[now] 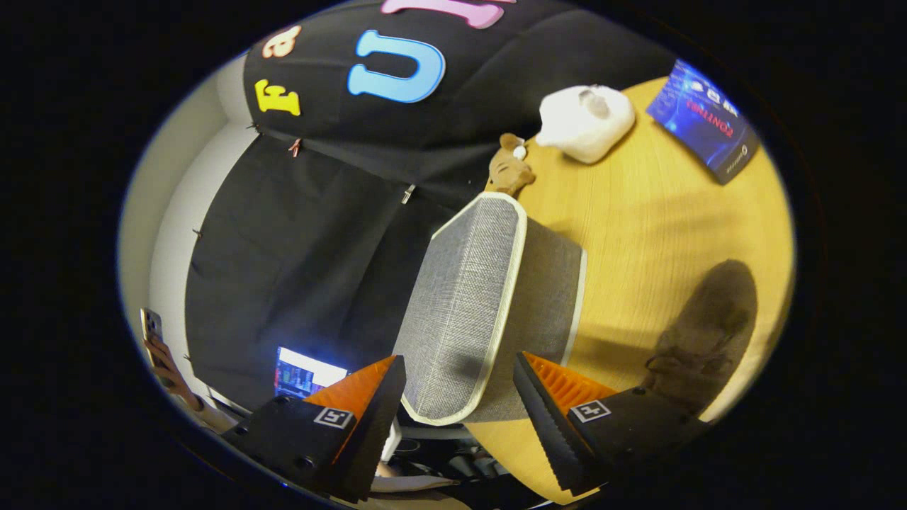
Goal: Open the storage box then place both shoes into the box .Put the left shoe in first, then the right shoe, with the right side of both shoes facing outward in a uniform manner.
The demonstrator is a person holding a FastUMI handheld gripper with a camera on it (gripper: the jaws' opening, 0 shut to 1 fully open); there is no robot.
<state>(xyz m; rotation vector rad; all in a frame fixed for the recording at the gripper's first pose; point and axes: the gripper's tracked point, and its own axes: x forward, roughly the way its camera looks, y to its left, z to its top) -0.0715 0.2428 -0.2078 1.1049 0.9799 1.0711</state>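
Note:
A grey fabric storage box with a pale trim stands on the yellow wooden table, and its lid looks closed. Its near end sits between my fingertips. My gripper is open, with one finger on each side of that end; I cannot tell whether either finger touches it. A brown fuzzy shoe lies on the table just beyond the right finger, beside the box.
Beyond the box a small brown plush toy sits at the table's edge, with a white lumpy object and a blue packet farther off. Past the left finger, a hand holds a phone near a lit screen.

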